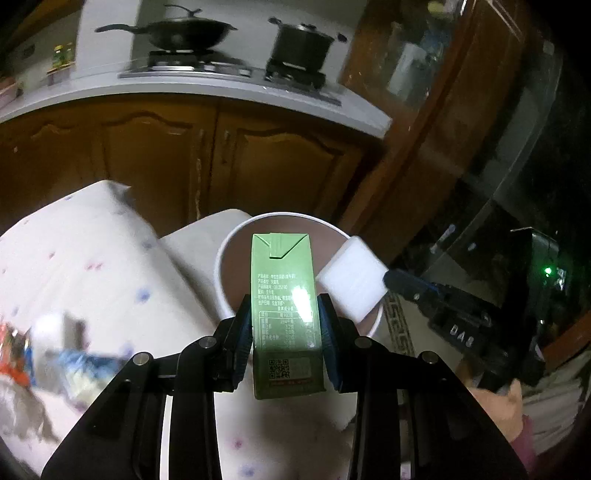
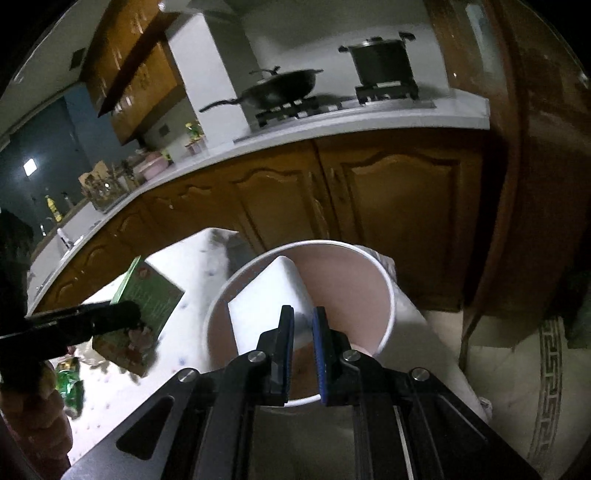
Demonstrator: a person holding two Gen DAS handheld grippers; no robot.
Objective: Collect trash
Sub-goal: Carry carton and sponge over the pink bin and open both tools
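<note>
My left gripper (image 1: 284, 314) is shut on a green milk carton (image 1: 282, 295) and holds it upright in front of a white paper bucket (image 1: 221, 258) with a pinkish inside. My right gripper (image 2: 303, 325) is shut on a white foam block (image 2: 266, 302) and holds it over the bucket's (image 2: 388, 295) opening. The block (image 1: 351, 284) also shows at the bucket's right rim in the left wrist view, with the right gripper's finger beside it. The carton (image 2: 147, 295) and left gripper show at the left of the right wrist view.
The bucket stands at the corner of a table with a white dotted cloth (image 1: 92, 258). Blurred wrappers (image 1: 55, 354) lie on its left; a green wrapper (image 2: 70, 384) lies near the edge. Wooden cabinets (image 1: 166, 155), a wok (image 1: 184, 33) and a pot (image 1: 303, 44) stand behind.
</note>
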